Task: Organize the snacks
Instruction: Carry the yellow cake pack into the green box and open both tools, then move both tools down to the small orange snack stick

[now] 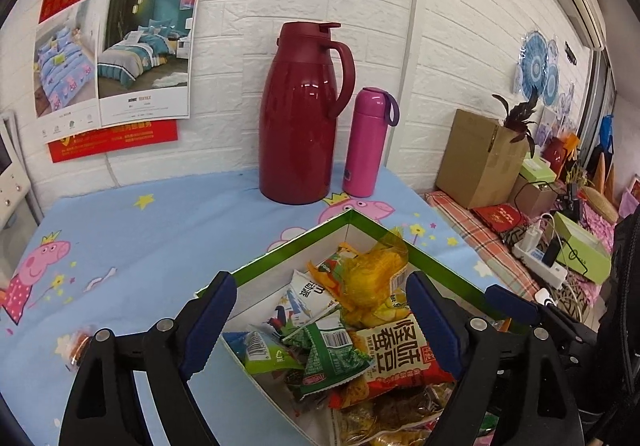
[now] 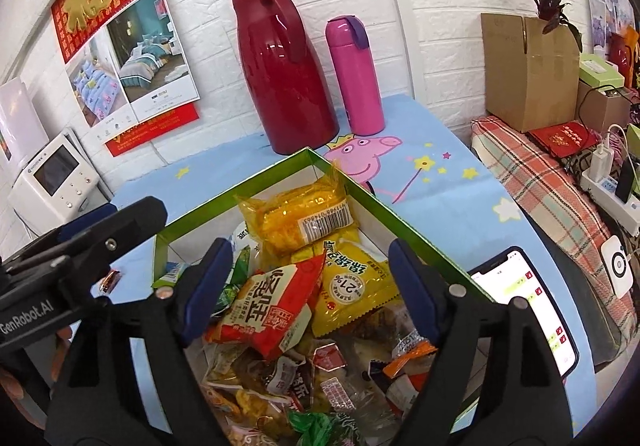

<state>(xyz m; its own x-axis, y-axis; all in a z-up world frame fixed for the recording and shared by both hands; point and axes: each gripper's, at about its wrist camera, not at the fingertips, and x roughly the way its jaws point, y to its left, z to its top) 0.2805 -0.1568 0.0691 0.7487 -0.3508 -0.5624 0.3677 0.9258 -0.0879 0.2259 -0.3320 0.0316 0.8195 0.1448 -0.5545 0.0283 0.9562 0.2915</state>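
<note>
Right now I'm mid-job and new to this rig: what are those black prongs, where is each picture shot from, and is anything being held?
A person holds one hand-held gripper per hand; each carries a camera looking along its two blue-padded fingers. The left hand-held gripper and the right hand-held gripper both hang open over a green-rimmed box filled with snack packets, among them a red packet. Nothing is held. One small snack lies outside on the blue cartoon cloth. Behind stand a red jug and a pink bottle.

A dark red jug stands against the wall, pink flask just beside it. A lit phone lies on the cartoon cloth.
</note>
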